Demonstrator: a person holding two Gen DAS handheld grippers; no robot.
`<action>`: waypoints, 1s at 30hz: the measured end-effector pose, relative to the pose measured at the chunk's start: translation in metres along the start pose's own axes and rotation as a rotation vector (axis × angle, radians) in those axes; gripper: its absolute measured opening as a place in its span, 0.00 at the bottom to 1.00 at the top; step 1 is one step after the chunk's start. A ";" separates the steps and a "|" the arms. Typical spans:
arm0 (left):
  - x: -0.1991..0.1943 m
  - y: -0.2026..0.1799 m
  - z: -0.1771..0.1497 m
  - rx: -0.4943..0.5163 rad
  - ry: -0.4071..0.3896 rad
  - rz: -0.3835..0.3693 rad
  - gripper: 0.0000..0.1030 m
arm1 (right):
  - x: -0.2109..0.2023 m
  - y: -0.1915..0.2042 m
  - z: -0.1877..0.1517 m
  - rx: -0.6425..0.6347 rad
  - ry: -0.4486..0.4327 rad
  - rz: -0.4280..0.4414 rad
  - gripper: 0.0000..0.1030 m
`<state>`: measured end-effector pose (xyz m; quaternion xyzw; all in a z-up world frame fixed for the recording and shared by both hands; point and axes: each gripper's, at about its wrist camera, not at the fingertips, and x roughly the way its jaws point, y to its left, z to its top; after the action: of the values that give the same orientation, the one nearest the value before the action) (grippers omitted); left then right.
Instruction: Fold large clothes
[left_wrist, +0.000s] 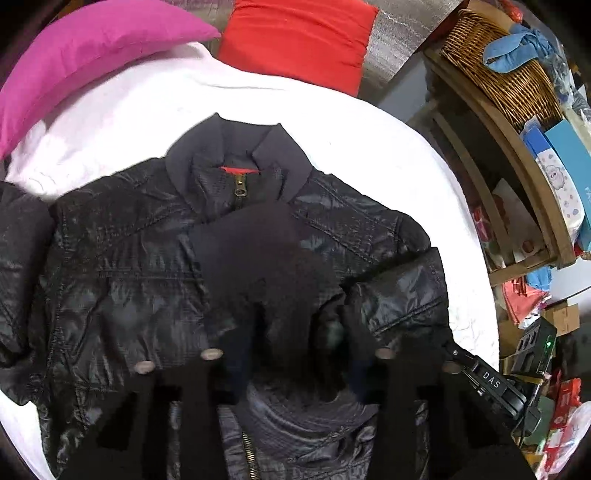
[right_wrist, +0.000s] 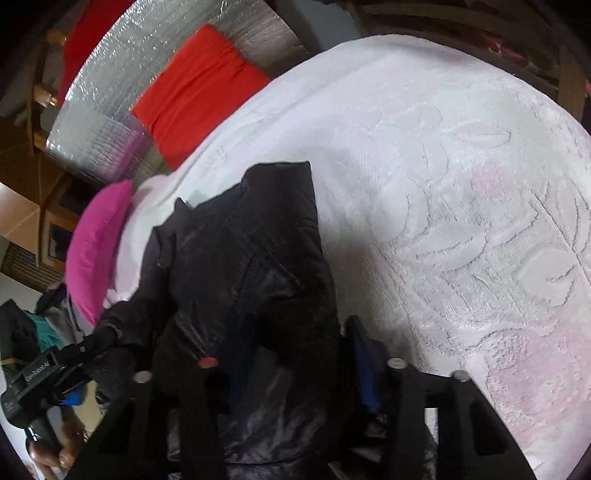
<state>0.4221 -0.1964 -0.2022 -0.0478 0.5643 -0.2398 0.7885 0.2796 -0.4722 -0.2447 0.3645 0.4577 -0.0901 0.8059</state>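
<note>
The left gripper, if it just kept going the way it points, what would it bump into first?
Most likely the shiny black padded jacket itself: the left gripper already has the jacket's dark fabric bunched between its fingers. The white textured bedspread lies beneath, though depth is hard to judge.

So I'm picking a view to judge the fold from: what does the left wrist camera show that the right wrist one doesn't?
Only the left wrist view shows the jacket's collar and brass zipper, a sleeve folded over its front, and a wicker basket on a wooden shelf. Only the right wrist view shows a wide stretch of embossed white bedspread beside the jacket. Both show the black jacket, the pink pillow, the red pillow, and jacket fabric between the camera's own fingers.
</note>
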 end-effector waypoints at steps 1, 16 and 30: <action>-0.003 0.001 -0.002 0.002 -0.008 0.002 0.26 | 0.002 0.003 0.000 -0.013 0.001 -0.013 0.38; -0.152 0.033 -0.037 -0.075 -0.292 0.062 0.53 | -0.022 -0.011 0.003 -0.028 -0.088 -0.101 0.20; -0.077 0.144 -0.081 -0.291 -0.079 0.038 0.73 | -0.034 -0.018 0.002 0.017 -0.089 -0.044 0.86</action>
<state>0.3763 -0.0207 -0.2144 -0.1604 0.5623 -0.1384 0.7993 0.2528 -0.4927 -0.2261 0.3570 0.4286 -0.1276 0.8201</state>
